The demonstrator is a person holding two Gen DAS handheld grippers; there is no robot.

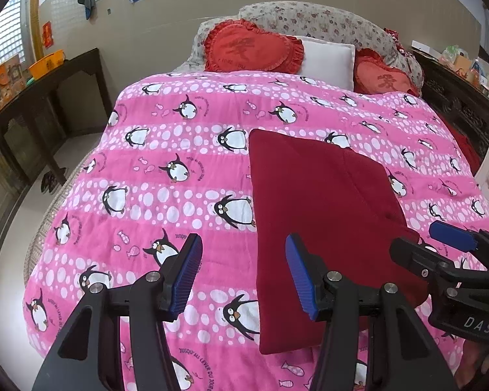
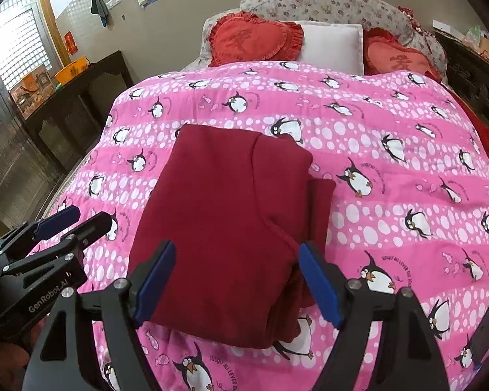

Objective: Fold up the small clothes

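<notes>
Nearest, left gripper [image 1: 244, 273]: fingers partly open, holding nothing, poised above pink penguin quilt [image 1: 166, 176] just left of garment. Right gripper [image 2: 236, 280]: fingers spread wide, empty, hovering over near edge of folded dark red garment [image 2: 225, 215]. Garment lies flat on quilt, mid-bed, loose layers showing along its right side. Farther: two red heart cushions [image 2: 254, 40], white pillow [image 2: 332, 45], floral bedding [image 2: 326, 5]. Far left: dark side table [image 2: 81, 97], tabletop carrying orange basin [image 2: 71, 68].
</notes>
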